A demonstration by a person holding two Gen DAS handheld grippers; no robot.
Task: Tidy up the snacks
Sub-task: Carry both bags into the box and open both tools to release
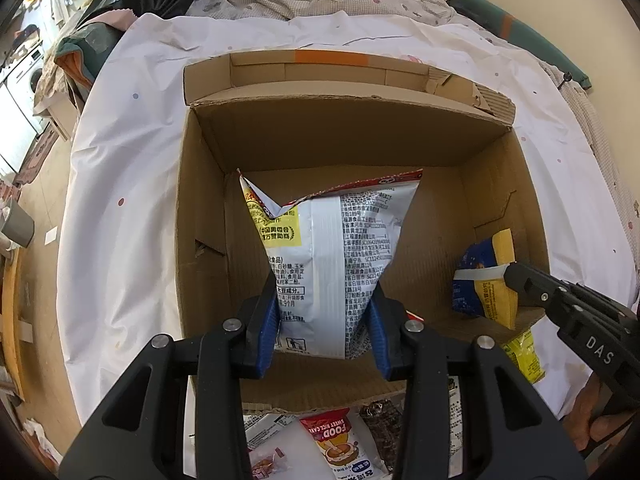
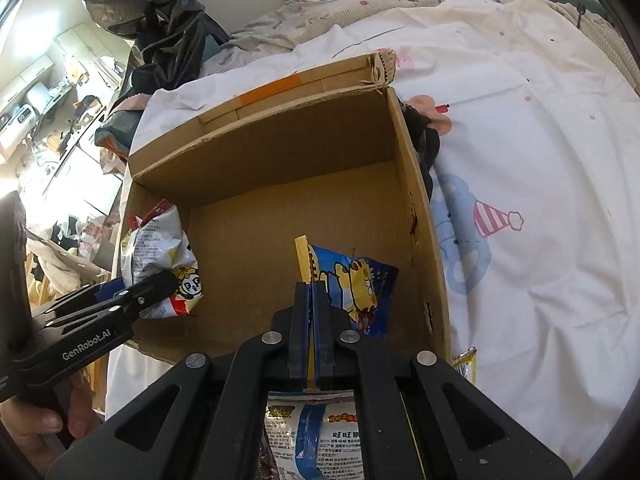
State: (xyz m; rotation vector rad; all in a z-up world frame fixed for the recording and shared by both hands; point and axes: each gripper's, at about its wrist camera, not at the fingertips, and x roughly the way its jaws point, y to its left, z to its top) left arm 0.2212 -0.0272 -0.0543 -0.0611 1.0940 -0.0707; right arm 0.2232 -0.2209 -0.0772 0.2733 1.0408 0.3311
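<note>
Open cardboard box [image 1: 500, 208] sat on a white printed bedsheet [image 1: 120, 160], flaps up, orange tape on the far flap. Two snack packets were inside, both held.

Left gripper [image 1: 326, 320] pinched the silver-white snack bag [image 1: 332, 248] across its lower part, blue pads pressed into both sides. Bag stood upright against the box's left wall: dense black print on the back, yellow label patch upper left, red serrated top edge, crumpled. In the right wrist view the same bag [image 2: 160, 252] showed a cartoon face near the bottom.

Right gripper [image 2: 311, 300] had its jaws pressed together on the yellow sealed edge of the blue-and-yellow packet [image 2: 360, 280], which bore a cartoon tiger and hung low inside the box by the right wall.

More packets lay outside the near wall, one reading "FOOD" [image 1: 332, 436]; the gripper bodies covered most of them. Print too small to read. Whether either packet touched the box floor could not be told.
</note>
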